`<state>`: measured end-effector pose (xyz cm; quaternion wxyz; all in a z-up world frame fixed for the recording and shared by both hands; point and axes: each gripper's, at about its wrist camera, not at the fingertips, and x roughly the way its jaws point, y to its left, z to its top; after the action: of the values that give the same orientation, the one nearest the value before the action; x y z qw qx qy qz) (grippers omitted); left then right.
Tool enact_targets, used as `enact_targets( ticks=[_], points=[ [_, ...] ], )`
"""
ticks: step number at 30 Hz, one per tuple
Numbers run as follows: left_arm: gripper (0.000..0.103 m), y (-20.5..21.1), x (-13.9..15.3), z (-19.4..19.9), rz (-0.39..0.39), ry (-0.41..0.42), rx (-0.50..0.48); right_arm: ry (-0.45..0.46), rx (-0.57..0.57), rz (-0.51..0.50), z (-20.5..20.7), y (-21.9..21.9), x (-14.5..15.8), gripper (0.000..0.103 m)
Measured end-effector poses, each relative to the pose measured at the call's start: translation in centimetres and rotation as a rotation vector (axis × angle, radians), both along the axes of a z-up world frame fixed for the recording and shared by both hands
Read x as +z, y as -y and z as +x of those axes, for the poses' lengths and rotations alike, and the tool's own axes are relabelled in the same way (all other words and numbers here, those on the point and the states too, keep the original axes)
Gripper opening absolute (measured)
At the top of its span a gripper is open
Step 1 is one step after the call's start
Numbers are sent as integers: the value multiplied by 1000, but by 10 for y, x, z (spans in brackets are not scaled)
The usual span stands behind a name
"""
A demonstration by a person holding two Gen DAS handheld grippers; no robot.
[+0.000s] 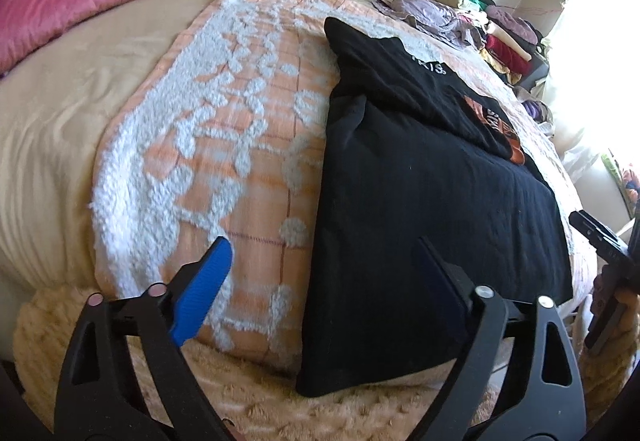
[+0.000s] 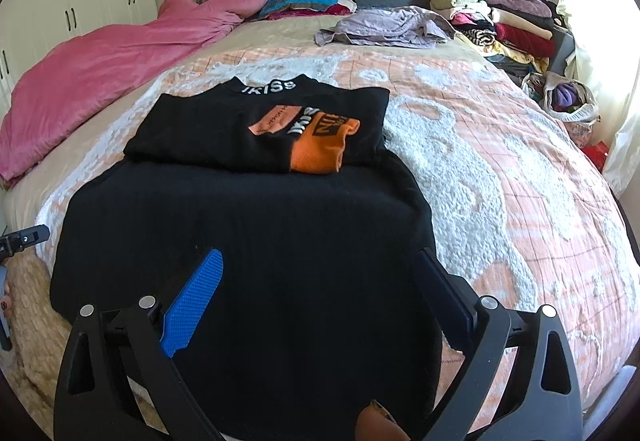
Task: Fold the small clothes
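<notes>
Over the near edge of the black sweater [image 2: 248,241], both my grippers hang open and empty.

My left gripper [image 1: 324,265] straddles the sweater's left edge, fingers wide, nothing pinched; my right gripper [image 2: 320,273] spreads wide over its near hem. Sweater lies flat on the peach-and-white bedspread [image 2: 500,169], sleeves folded across its far part, orange cuff [image 2: 320,145] uppermost. Beyond it, a lilac garment [image 2: 384,25] lies crumpled.
</notes>
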<state>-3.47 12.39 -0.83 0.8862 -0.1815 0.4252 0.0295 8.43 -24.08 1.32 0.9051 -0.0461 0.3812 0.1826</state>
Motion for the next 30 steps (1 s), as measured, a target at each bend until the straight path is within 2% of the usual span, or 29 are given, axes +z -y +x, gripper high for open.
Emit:
enact_targets(
  ticks=[3,11,18,30],
  points=[
    [66,1,-3,-4,-3,-12,-11,-8,0,-10,-3,4,-3,95],
    [34,7,-18,-7,-74,-69,-71,-24,-7,-19,-9,14,-8,95],
    [33,20,-25,-13,-32,-109,-112,-44,-10,-28,-16,25,-14,95],
    [33,27,-36,-22,-17,-149,-146,-183,-28,-12,-34,58,-44,95]
  ],
)
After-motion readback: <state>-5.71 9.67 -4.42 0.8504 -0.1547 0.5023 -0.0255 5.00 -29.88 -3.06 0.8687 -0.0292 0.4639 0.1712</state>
